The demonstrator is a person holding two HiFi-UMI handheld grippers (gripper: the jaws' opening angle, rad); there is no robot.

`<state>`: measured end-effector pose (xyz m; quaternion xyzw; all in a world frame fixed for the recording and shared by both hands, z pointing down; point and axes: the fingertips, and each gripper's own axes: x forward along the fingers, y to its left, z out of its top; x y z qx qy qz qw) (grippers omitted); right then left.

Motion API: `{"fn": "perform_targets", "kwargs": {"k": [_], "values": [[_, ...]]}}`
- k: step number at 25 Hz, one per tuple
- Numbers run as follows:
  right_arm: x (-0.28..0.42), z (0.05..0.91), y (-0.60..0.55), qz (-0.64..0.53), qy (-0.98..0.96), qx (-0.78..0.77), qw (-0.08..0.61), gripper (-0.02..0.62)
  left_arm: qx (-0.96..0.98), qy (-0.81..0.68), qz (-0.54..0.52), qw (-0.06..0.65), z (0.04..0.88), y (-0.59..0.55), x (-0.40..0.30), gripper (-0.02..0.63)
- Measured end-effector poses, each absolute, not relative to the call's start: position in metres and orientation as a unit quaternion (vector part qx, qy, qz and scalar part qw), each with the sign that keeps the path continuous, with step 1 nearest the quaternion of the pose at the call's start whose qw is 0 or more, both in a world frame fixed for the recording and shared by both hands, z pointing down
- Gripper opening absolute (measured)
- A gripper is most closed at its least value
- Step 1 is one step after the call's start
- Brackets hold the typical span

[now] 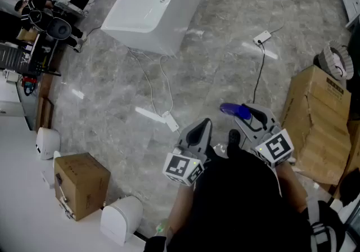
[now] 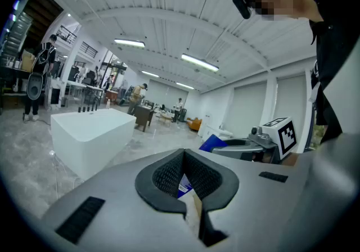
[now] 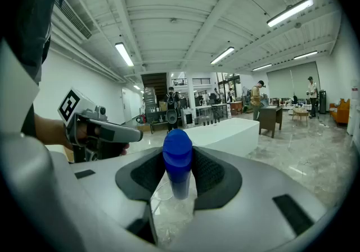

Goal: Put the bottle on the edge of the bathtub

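"One bottle (image 3: 178,149) entered. Where was it, and how far had the job got?"

"Item one, tub (image 1: 154,6): it stood far left across the floor, with no bottle on its rim and well apart from everything carried. Item two, left gripper (image 2: 183,154): its tips were together and gripped nothing. A scrap of blue-and-white print (image 2: 183,184) showed through the gap behind them; I could not tell what it belonged to. Item three, bottle: blue, pinched between the pads of the right gripper (image 3: 179,173), close to the body. My judgement: pick-up was done; the carry to the tub and the set-down on its edge were both outstanding."

"Any writing?"

"Two square black-and-white markers (image 1: 181,167), one per gripper; they were patterns, not words. Bottle: no label faced any camera. Box (image 1: 318,127), far right: a dark sticker (image 1: 336,85), too small to read. No brand was legible anywhere."
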<state>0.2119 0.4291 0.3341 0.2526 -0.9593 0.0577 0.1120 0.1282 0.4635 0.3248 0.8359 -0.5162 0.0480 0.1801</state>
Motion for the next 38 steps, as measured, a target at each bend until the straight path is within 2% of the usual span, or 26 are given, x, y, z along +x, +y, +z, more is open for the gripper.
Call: {"fn": "perform_targets", "kwargs": {"k": [13, 26, 38], "values": [[0.223, 0.338, 0.448, 0.050, -0.964, 0.235, 0.116, 0.146, 0.830, -0.526, 0.046, 0.180, 0.328, 0.480, 0.142, 0.008], [0.236, 0.351, 0.440, 0.124, -0.952, 0.258, 0.106, 0.146, 0.820, -0.534, 0.058, 0.196, 0.339, 0.488, 0.145, 0.008], [0.222, 0.351, 0.383, 0.132, -0.940, 0.288, 0.125, 0.146, 0.836, -0.495, 0.054, 0.233, 0.364, 0.415, 0.128, 0.008]]}}
